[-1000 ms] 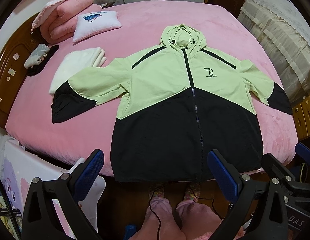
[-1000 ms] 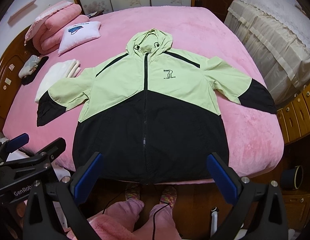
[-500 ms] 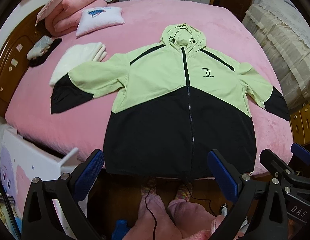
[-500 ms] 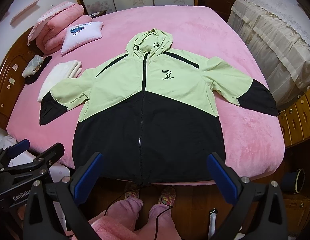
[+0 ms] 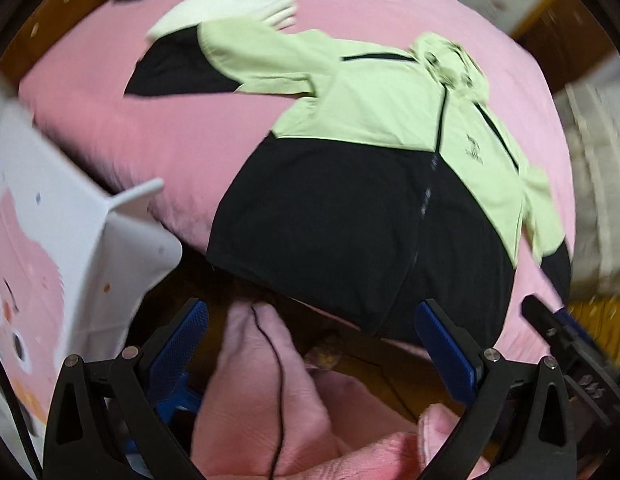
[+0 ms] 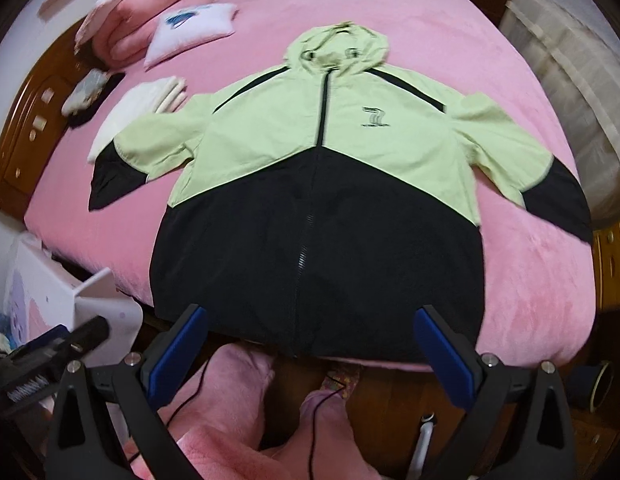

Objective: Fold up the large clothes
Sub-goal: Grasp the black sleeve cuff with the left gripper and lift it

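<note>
A hooded jacket [image 6: 318,184], pale green above and black below, lies flat and zipped on the pink bed [image 6: 530,280], sleeves spread to both sides. Its black hem hangs at the bed's near edge. In the left wrist view the jacket [image 5: 350,216] appears tilted and blurred. My left gripper [image 5: 310,344] is open, off the bed's near-left corner, over a person's pink-clad legs. My right gripper [image 6: 310,344] is open just short of the hem's middle. Neither holds anything.
Folded white cloth [image 6: 138,104], a white pillow [image 6: 190,28] and rolled pink bedding [image 6: 146,8] lie at the bed's far left. A white plastic stand [image 5: 90,240] is at the near left. Wooden drawers [image 6: 610,264] stand on the right. A black cable runs over the person's legs [image 5: 270,400].
The left gripper has swung left and turned, so the jacket now appears rotated and blurred in its view. The right gripper has moved closer to the hem. Both stay open.
</note>
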The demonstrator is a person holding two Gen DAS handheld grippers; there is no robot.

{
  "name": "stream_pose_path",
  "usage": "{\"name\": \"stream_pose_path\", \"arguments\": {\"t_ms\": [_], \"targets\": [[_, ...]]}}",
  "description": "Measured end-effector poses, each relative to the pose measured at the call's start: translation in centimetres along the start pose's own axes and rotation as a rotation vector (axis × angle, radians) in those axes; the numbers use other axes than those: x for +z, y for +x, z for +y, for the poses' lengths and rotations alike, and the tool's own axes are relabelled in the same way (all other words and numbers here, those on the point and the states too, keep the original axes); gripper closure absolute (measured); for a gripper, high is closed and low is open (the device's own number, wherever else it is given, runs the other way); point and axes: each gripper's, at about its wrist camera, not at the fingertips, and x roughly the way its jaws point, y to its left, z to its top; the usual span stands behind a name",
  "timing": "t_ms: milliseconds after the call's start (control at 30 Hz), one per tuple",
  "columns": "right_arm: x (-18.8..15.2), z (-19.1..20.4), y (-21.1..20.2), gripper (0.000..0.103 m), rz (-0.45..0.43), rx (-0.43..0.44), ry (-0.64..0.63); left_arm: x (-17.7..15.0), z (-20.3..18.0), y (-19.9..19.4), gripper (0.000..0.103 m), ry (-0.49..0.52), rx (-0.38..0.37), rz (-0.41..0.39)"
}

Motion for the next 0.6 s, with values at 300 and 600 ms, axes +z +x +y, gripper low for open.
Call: {"name": "stream_pose_path", "arguments": {"t_ms": [300,600], "targets": [[5.0,6.6,4.6,0.014,0.009,0.004,-0.082,9.5,8.7,3.4,0.001,-0.225,-0.119,0.003],[10.4,16.0,11.0,0.018,0.101,-0.004,-0.098,25.2,19.2,10.2,0.005,-0.412,-0.061,-0.020]]}}
